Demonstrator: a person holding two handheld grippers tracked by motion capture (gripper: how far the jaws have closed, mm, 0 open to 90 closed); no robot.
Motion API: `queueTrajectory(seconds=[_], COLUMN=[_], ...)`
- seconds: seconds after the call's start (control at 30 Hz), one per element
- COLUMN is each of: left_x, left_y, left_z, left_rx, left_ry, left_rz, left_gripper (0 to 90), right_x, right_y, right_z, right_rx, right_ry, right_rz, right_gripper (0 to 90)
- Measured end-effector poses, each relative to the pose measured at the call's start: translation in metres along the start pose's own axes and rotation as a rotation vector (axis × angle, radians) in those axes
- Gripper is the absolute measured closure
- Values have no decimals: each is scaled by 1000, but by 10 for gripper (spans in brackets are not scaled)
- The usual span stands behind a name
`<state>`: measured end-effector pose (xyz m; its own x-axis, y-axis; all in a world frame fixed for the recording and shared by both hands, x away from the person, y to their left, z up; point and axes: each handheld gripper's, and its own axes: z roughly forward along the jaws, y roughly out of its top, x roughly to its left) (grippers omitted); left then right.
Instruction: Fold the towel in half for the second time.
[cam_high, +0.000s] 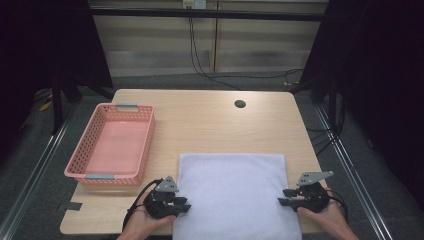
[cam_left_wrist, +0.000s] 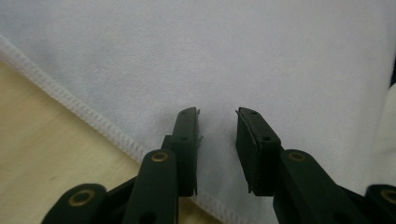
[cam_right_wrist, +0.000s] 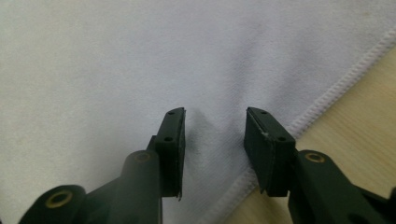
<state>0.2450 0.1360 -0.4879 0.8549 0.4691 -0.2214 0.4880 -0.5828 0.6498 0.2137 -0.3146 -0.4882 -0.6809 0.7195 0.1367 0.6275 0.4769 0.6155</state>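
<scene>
On the wooden table (cam_high: 210, 125), both grippers, left (cam_high: 186, 204) and right (cam_high: 283, 197), hover spread over the white cloth's (cam_high: 235, 192) near corners, seemingly pinching nothing.

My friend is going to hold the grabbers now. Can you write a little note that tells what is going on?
Left gripper: open, over the near left edge of the white towel, nothing pinched.
Right gripper: open, over the towel's near right edge, nothing pinched.
Towel: lies flat on the near part of the table, its near edge hanging over the table's front.
Pink basket: on the left side, nothing in it.
Done: both grippers lined up at the towel's edges.
Left: probably pinch the edges, fold the towel, perhaps put it in the basket.
</scene>
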Motion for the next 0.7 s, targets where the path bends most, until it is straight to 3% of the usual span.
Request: queueTrajectory(seconds=[0.07,0.13,0.2,0.27,0.3,0.33,0.4,0.47,0.53,0.57,0.7], left_x=[12,27,41,55,59,63,76,85,93,96,103], left_y=[9,19,31,42,47,52,58,60,61,61,56], left_z=[0,0,5,12,14,17,22,25,29,29,34], left_rx=[-46,-91,-113,-150,-159,-155,-161,-170,-144,-147,-138], left_ry=[34,45,88,64,104,149,141,150,166,176,173], left_rz=[-29,-62,-74,-104,-88,-54,-102,-111,-109,-118,-125], left_gripper=[639,617,605,605,606,606,599,588,561,559,506], right_x=[1,-5,-16,-30,-39,-47,-64,-78,-89,-93,-102], right_y=[4,13,24,36,43,49,58,65,68,69,65], right_z=[1,1,-1,-2,-1,0,6,17,28,32,47], right_rx=[1,-44,-88,-129,-143,-154,-155,-132,-115,-114,-94], right_ry=[-11,-48,-85,-129,-140,-161,-172,-191,-182,-194,-160], right_rz=[-9,-1,13,33,34,42,68,67,95,107,134], right_gripper=[548,541,552,562,573,568,558,533,518,499,478])
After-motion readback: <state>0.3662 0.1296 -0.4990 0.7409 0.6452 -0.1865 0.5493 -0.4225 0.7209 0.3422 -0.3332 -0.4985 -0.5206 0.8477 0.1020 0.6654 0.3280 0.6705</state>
